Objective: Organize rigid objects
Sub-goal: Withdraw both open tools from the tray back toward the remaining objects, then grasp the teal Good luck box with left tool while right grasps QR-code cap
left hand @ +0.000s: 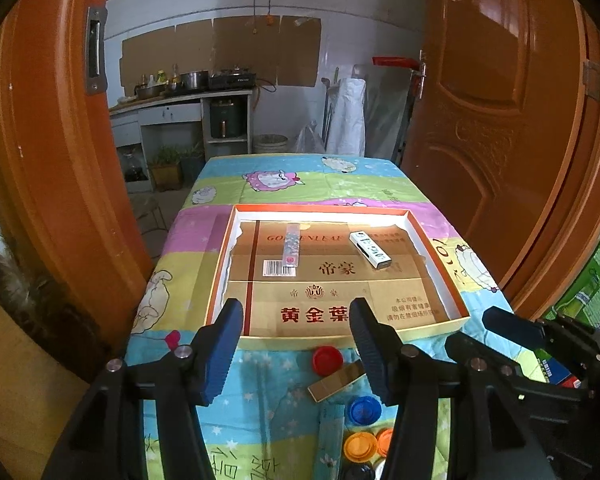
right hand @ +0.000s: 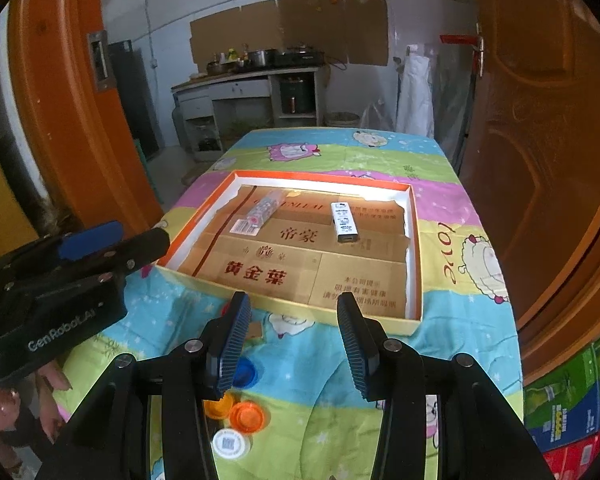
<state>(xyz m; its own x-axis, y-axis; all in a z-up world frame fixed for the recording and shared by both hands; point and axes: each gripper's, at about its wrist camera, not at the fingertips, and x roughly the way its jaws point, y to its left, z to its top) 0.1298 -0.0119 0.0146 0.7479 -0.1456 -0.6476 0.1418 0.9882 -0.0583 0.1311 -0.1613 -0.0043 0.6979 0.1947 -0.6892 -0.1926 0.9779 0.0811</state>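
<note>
A shallow orange-rimmed cardboard tray (left hand: pixel 436 252) (right hand: pixel 414 240) lies on the table. Inside it are a patterned slim box (left hand: pixel 291 246) (right hand: pixel 265 206) and a white slim box (left hand: pixel 370 250) (right hand: pixel 343 222). In front of the tray lie a red cap (left hand: pixel 327 360), a gold flat box (left hand: pixel 336 381), a blue cap (left hand: pixel 364 410) (right hand: pixel 246 372), orange caps (left hand: pixel 360 446) (right hand: pixel 247 416) and a white cap (right hand: pixel 230 444). My left gripper (left hand: pixel 296 352) is open and empty above the caps. My right gripper (right hand: pixel 292 344) is open and empty, hovering before the tray.
The table carries a cartoon-print cloth (left hand: pixel 300 178) (right hand: pixel 460 320). Orange doors (left hand: pixel 500 120) (right hand: pixel 548 140) flank it on both sides. A kitchen counter (left hand: pixel 180 100) stands behind. Stacked boxes (right hand: pixel 572 400) sit at the right.
</note>
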